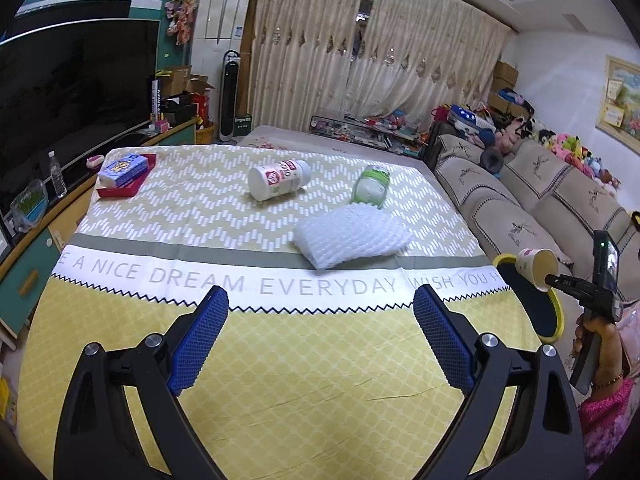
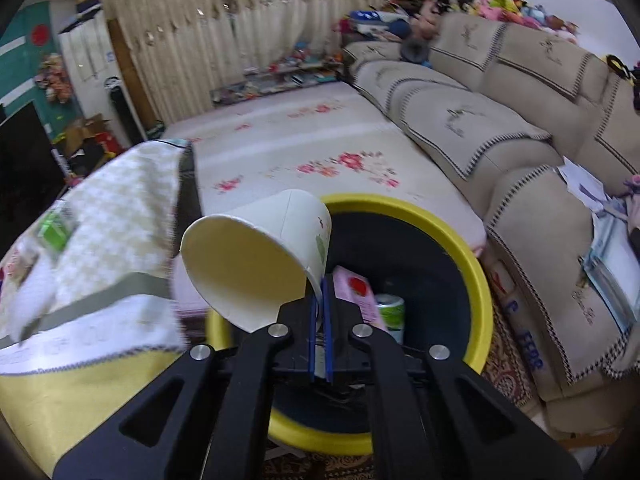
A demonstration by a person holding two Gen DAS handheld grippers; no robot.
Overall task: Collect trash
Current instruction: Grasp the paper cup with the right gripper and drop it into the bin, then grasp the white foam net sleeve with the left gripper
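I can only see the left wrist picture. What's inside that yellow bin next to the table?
Observer: The right wrist view looks into the yellow bin. A pink packet and a green-and-white can lie inside.
Operator: Is the paper cup over the bin?
Observer: Yes. The paper cup hangs above the bin's near rim, tipped with its mouth toward the camera.
Operator: How is the right tool holding it?
Observer: The right tool is shut on the cup's rim, blue pads pinching its thin wall.
Operator: Is the cup empty?
Observer: Its inside looks plain and bare; nothing shows in it.
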